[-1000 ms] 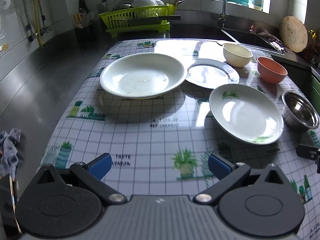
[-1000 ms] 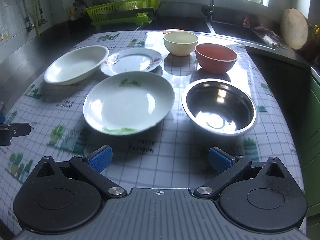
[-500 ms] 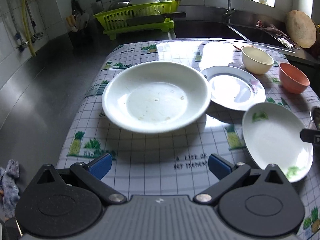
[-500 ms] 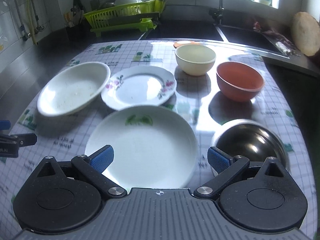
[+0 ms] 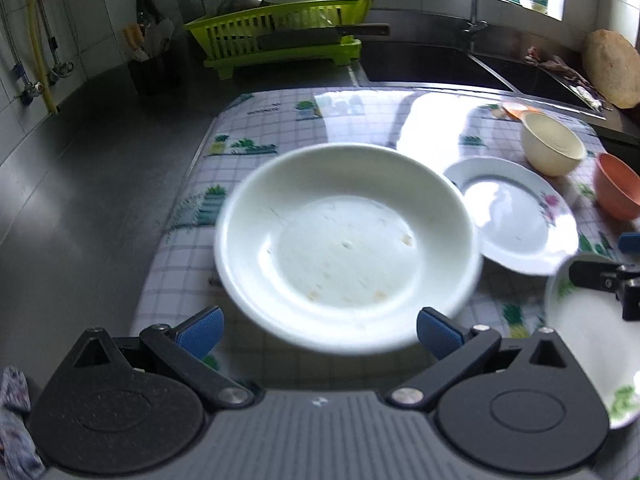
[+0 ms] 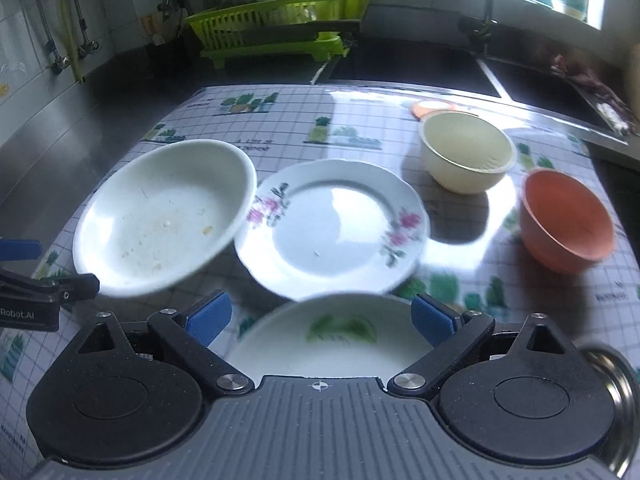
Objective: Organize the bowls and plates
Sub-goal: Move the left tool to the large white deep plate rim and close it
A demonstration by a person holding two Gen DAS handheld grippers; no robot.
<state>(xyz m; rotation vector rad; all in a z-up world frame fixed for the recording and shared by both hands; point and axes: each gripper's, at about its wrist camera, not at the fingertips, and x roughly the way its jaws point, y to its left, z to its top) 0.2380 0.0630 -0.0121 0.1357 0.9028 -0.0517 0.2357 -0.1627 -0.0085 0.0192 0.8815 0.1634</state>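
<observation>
A deep white plate (image 5: pixel 344 248) lies on the checked tablecloth, its near rim between the open jaws of my left gripper (image 5: pixel 320 332); it also shows in the right wrist view (image 6: pixel 160 216). My right gripper (image 6: pixel 320 316) is open, its jaws on either side of the far rim of a white plate with a green mark (image 6: pixel 332 340), also seen in the left wrist view (image 5: pixel 588 344). A flowered plate (image 6: pixel 336 228), a cream bowl (image 6: pixel 466 154), an orange bowl (image 6: pixel 566 220) and a steel bowl (image 6: pixel 616 392) stand around.
A green dish rack (image 5: pixel 280 36) with bowls and a knife stands at the back. The sink and tap (image 5: pixel 476 4) are at the back right. Bare steel counter (image 5: pixel 80 184) lies left of the tablecloth. A rag (image 5: pixel 12 420) lies at the near left.
Both grippers have moved forward over the table. The deep white plate is now at the left jaws, and the green-marked plate at the right jaws. Both stay open.
</observation>
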